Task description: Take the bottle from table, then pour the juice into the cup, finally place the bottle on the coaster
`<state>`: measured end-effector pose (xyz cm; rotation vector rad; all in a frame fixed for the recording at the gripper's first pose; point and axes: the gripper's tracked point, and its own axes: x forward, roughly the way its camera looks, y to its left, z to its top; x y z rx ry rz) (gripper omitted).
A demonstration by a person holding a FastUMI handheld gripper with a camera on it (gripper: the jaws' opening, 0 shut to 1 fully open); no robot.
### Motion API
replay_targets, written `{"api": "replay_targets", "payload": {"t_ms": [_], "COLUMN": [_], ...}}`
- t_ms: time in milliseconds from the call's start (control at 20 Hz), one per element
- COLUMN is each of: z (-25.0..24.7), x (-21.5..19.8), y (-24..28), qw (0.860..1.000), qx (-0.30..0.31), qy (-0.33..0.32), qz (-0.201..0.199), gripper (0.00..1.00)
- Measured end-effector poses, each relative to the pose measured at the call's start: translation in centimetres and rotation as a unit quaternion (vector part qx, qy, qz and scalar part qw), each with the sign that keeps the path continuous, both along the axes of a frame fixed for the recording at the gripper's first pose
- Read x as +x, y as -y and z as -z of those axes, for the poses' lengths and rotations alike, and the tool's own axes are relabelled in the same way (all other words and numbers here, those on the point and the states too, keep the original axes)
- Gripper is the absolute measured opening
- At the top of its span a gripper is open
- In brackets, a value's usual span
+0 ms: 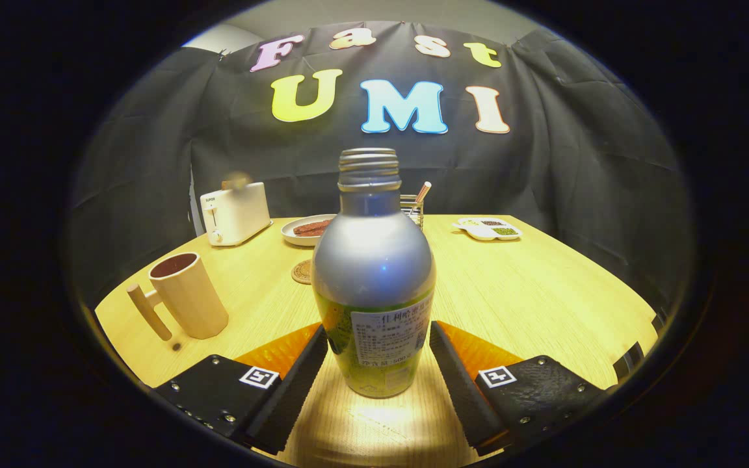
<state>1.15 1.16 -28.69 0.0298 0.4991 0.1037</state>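
Wooden table (543, 286): bottle (374, 279) upright, uncapped, between gripper (378, 344) fingers, which look to be touching both sides, possibly pinching. Cup (186, 296) left of it; coaster (303, 272) just behind; toaster (235, 211) farther back.

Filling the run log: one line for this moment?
phase: grasping | gripper: closing around bottle, contact unclear | cup: upright | coaster: bare

The bottle (374, 279) stands upright on the table (543, 292) between the gripper (378, 348)'s 2 spread fingers, neither visibly pressing it. Left of it is the cup (186, 296); just behind it the coaster (303, 271). Beyond lie a toaster (235, 212), plate (306, 229), and tray (488, 229)
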Motion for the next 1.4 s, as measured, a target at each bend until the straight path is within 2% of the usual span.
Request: {"api": "replay_targets", "payload": {"t_ms": [250, 300, 350, 450, 600, 650, 900, 1200, 1400], "z": [0.5, 0.5, 0.5, 0.4, 0.0, -0.2, -3.3, -6.9, -8.9], "x": [0.1, 0.2, 0.1, 0.0, 0.1, 0.5, 1.6, 3.6, 4.6], "y": [-0.3, -0.2, 0.1, 0.4, 0.1, -0.1, -1.7, -2.7, -2.8], "qw": [1.000, 1.000, 1.000, 0.999, 0.999, 0.999, 0.998, 0.995, 0.988], "qx": [0.001, 0.000, -0.002, -0.005, -0.019, -0.020, -0.036, -0.096, -0.155], "qy": [-0.009, -0.009, -0.009, -0.013, -0.025, -0.025, -0.012, 0.004, 0.009], "qz": [0.011, 0.016, 0.023, 0.039, 0.041, 0.038, 0.040, 0.017, -0.009], "gripper": [0.96, 0.93, 0.81, 0.79, 0.76, 0.71, 0.71, 0.71, 0.71]}}
